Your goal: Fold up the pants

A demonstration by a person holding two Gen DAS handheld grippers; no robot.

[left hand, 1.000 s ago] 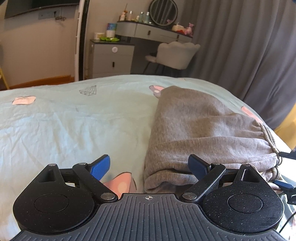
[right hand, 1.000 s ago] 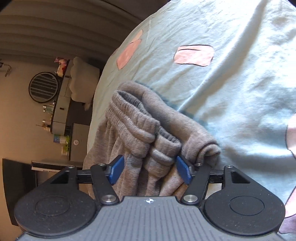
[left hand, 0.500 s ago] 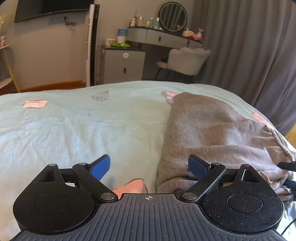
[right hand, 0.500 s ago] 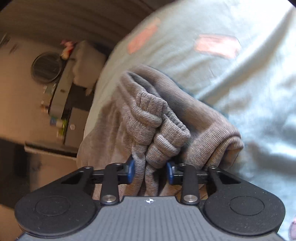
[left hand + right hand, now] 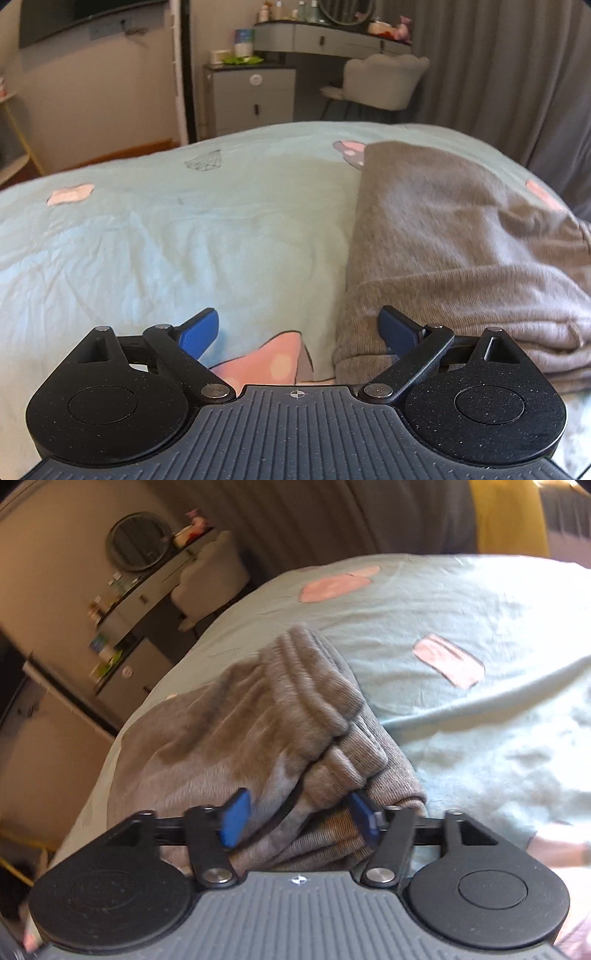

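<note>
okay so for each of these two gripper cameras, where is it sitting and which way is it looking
Left wrist: on the left gripper, tilted down across the bed towards the dresser; its open blue fingers show, the folded grey pants to the right.
Right wrist: on the right gripper, rolled sideways, close over the pants' waistband; its jaws have just been opening, cloth between them.
Shared: pants, bed, dresser, chair.

Soft ribbed knit pants (image 5: 266, 716) lie on what looks like matt, creased cotton bedsheet (image 5: 184, 236).
</note>
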